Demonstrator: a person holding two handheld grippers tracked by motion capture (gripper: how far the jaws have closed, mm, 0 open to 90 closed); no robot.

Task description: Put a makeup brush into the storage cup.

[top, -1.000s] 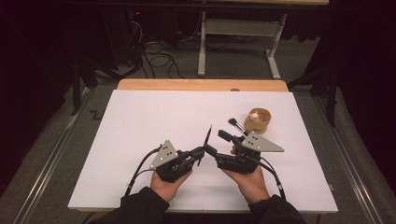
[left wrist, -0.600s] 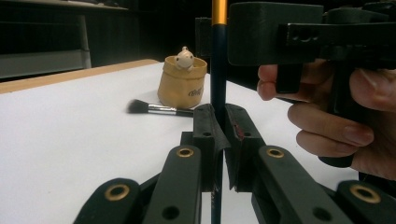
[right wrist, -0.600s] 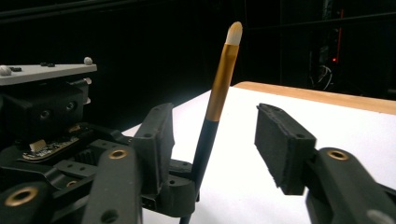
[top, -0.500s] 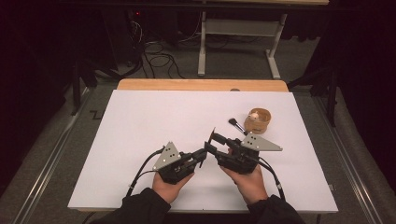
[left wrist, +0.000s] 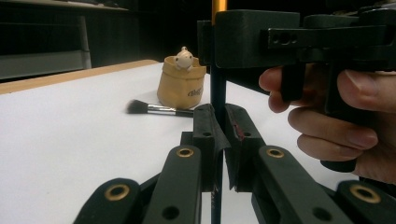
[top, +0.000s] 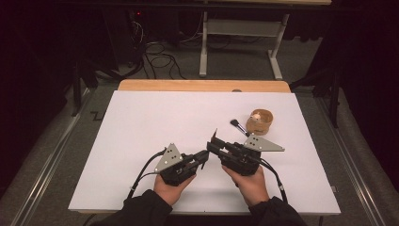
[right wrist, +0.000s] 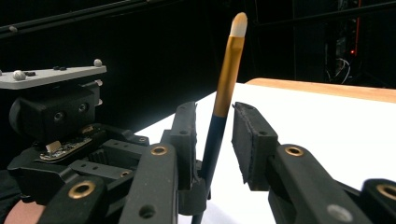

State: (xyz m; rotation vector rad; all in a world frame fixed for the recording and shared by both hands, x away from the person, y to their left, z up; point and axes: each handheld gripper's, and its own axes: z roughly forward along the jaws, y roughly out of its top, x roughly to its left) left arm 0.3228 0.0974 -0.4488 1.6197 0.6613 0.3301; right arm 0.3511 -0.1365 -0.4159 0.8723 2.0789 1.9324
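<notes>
A thin stick with a dark lower shaft, a gold upper part and a pale tip stands nearly upright over the white table. My left gripper is shut on its dark shaft, low down. In the high view the left gripper meets my right gripper tip to tip near the table's front middle. The right gripper has the stick between its jaws, which have just been closing. One pad lies close against the shaft, while a gap separates the other pad from it.
A small tan pouch with a little pale figure in it stands at the right, also in the left gripper view. A black makeup brush lies beside it. A wooden strip borders the far edge.
The right gripper's jaws have narrowed from wide apart to close around the stick. Both hands stay where they were, and the left grip is unchanged.
</notes>
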